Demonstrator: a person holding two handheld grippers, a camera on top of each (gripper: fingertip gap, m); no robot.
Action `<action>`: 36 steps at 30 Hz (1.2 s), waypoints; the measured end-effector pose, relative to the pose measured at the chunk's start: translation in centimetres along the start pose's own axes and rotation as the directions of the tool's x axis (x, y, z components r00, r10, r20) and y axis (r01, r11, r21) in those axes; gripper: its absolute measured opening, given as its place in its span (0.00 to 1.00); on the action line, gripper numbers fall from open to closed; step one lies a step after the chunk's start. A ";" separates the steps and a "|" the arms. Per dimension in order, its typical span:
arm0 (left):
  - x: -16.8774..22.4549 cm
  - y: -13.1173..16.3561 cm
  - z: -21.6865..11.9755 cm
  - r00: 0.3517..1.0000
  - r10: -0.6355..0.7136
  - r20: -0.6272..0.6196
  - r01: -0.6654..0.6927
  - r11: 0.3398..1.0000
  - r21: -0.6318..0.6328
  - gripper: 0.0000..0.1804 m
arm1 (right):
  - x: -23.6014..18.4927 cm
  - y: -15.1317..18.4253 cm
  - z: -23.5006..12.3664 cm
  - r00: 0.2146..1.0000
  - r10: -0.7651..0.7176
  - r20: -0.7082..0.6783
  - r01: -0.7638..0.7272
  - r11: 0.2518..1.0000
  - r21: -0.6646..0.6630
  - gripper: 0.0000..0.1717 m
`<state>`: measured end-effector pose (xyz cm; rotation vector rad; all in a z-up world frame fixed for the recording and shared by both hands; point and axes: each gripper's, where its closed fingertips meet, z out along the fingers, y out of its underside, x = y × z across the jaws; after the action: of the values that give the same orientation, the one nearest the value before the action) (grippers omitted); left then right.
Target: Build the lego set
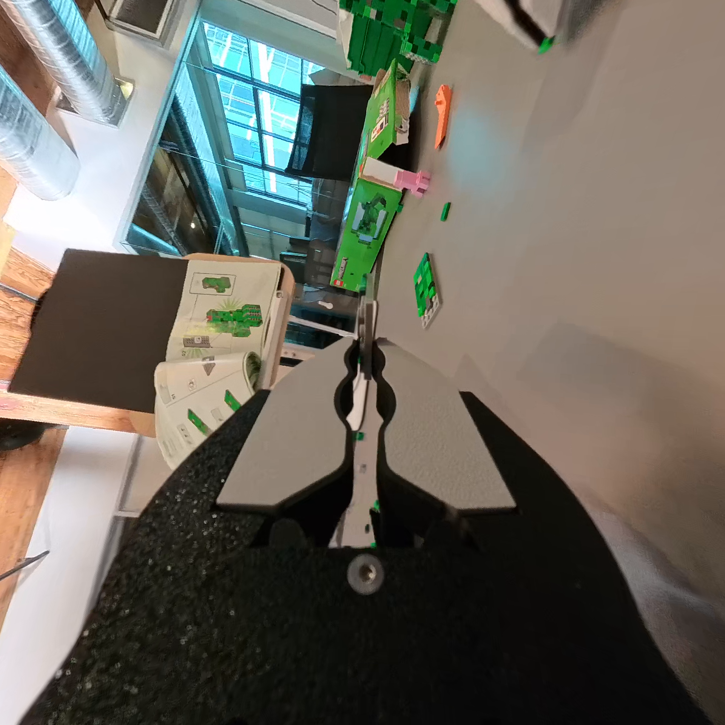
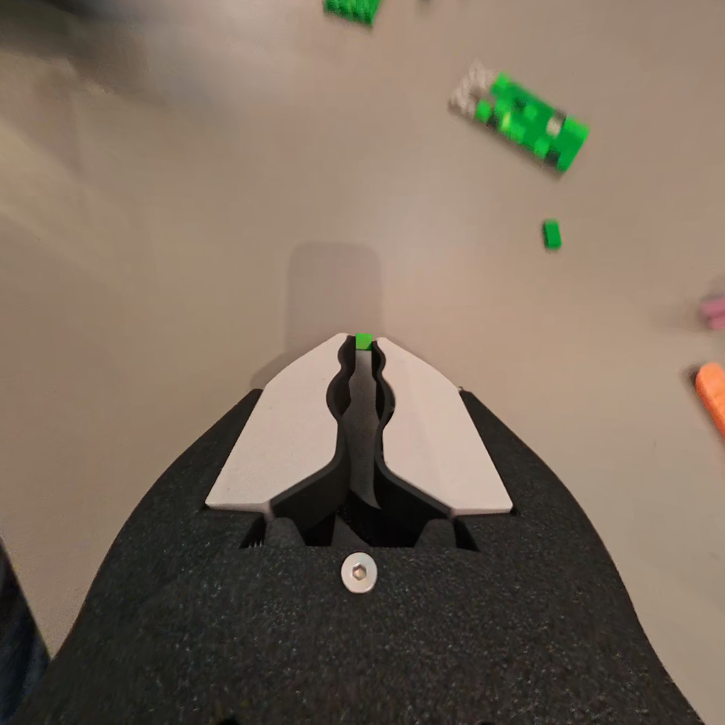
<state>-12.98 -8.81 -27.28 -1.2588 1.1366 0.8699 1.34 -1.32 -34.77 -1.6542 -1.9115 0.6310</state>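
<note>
The right gripper [image 2: 363, 342] pinches a small green brick [image 2: 363, 340] at its fingertips, above the smooth grey table [image 2: 196, 235]. The left gripper [image 1: 367, 353] clamps a thin grey plate [image 1: 368, 321] edge-on, long axis running forward between narrow jaws. A studded green-and-grey panel [image 2: 521, 121] lies ahead-right of the right gripper.

Loose brick [image 2: 551, 234] beside plate [image 2: 521, 121] — both on table [image 2: 196, 235].

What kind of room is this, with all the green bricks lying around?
Probably an office or loft workspace used for toy-brick building. A grey table carries loose green bricks, green set boxes and an open instruction booklet. Behind it are large windows and bare ventilation ducts.
</note>
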 end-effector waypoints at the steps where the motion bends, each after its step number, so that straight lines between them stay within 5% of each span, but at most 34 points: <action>1: -0.1 -0.1 0.0 0.999 0.029 0.014 -0.028 1.000 -0.007 0.03 | -0.7 -1.4 -0.1 1.000 -0.014 -0.001 0.014 0.999 0.041 0.04; 6: 0.0 -0.8 0.2 0.991 0.128 0.042 -0.127 0.992 -0.026 0.03 | -4.5 -10.8 -0.1 0.989 -0.142 -0.029 0.145 0.972 0.185 0.04; 10: 0.5 -1.4 0.2 0.985 0.168 0.031 -0.168 0.986 -0.011 0.03 | -6.7 -13.9 0.8 0.982 -0.187 0.014 0.181 0.964 0.193 0.04; 36: 0.7 -2.0 0.2 0.983 0.184 0.026 -0.184 0.983 -0.001 0.03 | -6.9 -13.4 2.5 0.974 -0.222 -0.040 0.222 0.975 -0.006 0.05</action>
<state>-10.85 -8.99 -27.42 -1.1508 1.2463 1.0196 -9.54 -10.03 -28.49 -1.4162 -2.0304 0.5027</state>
